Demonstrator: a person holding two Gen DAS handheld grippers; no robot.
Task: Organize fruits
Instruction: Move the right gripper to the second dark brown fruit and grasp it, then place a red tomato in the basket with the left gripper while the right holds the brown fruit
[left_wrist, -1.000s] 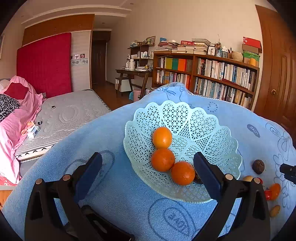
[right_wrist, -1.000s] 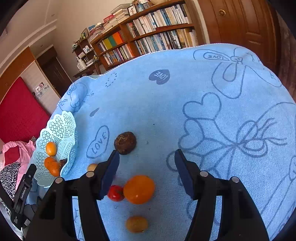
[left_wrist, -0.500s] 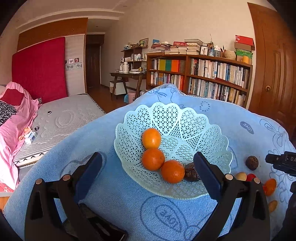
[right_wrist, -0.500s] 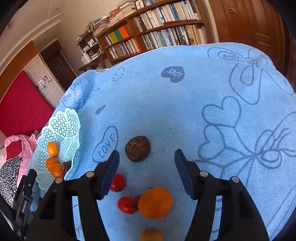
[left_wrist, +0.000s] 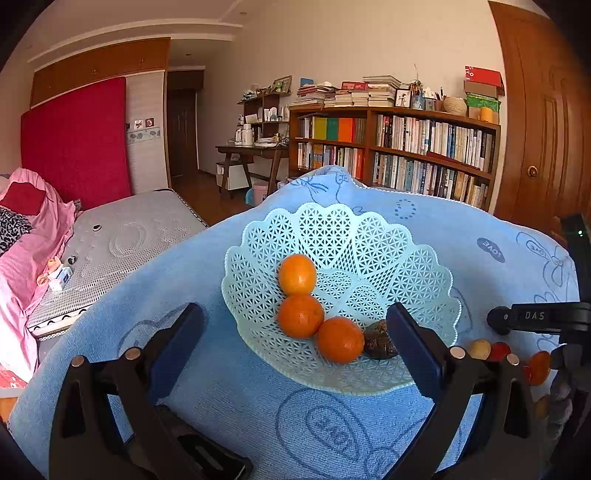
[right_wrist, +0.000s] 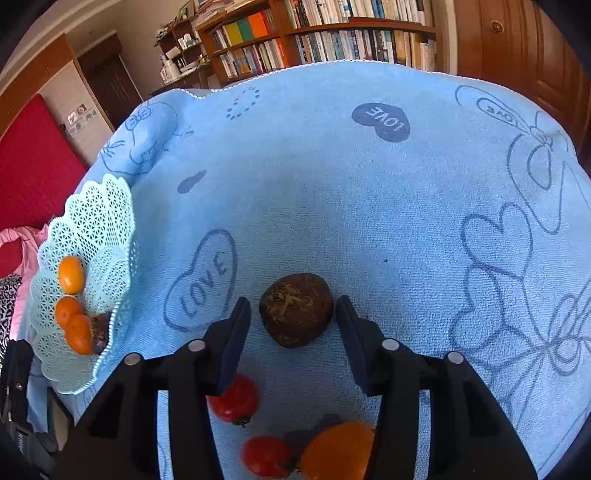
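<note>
Advancing, the right gripper (right_wrist: 291, 314) now straddles the brown fruit (right_wrist: 295, 309), jaws open, fruit lying squarely between them.

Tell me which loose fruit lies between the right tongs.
The brown fruit. Both tomatoes and the orange fruit lie behind the pads.
</note>
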